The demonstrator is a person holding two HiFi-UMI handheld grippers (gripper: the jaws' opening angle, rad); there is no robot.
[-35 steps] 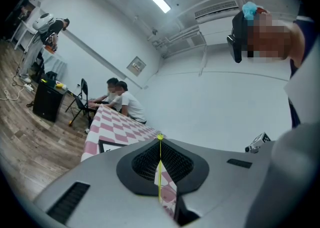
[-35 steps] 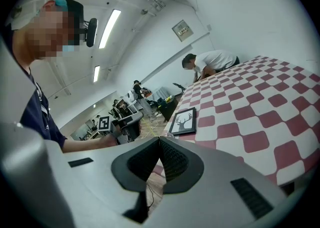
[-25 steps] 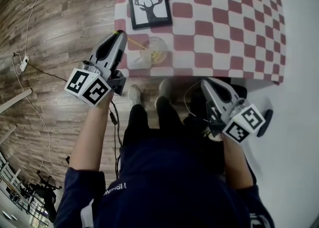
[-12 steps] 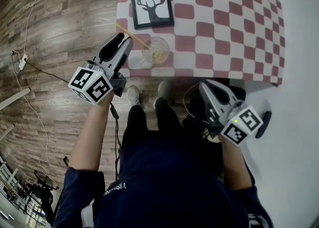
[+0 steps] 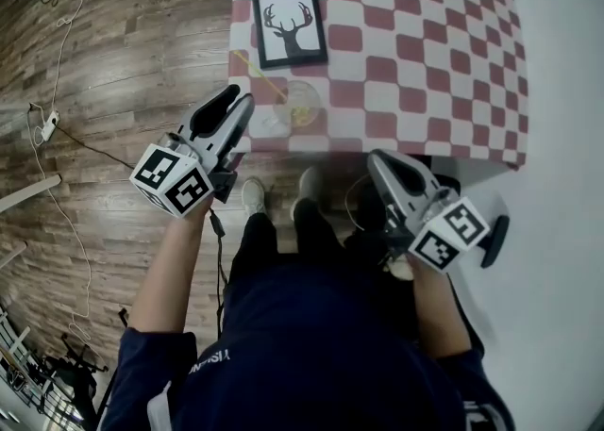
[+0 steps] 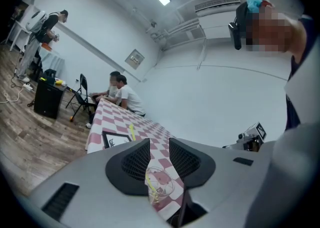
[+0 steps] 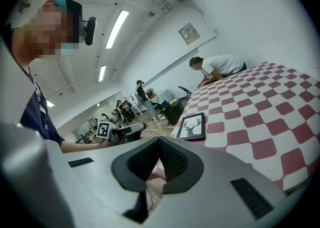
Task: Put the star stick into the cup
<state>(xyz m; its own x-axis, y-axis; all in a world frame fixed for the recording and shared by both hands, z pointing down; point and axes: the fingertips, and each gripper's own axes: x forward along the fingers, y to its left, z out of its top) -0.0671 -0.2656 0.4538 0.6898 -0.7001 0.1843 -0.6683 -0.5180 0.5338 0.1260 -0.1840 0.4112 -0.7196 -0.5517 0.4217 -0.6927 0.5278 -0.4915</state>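
A clear glass cup (image 5: 298,105) stands near the front left edge of the checkered table (image 5: 425,33). The yellow star stick (image 5: 262,80) leans in it, with its upper end pointing up and left. In the left gripper view the cup (image 6: 161,184) and the stick's top (image 6: 132,131) show past the jaws. My left gripper (image 5: 238,99) hangs just left of the cup, off the table edge; its jaws stand apart, closing, with nothing between them. My right gripper (image 5: 377,157) is shut and empty below the table's front edge.
A black-framed deer picture (image 5: 291,25) lies behind the cup. Wooden floor with cables (image 5: 57,118) spreads to the left. The person's legs and shoes (image 5: 253,195) are under the table edge. People sit at the table's far end (image 6: 120,92).
The left gripper let go of the stick's upper end, opened, and drew back down and left from the cup. The stick stays leaning in the cup. The right gripper hardly moved.
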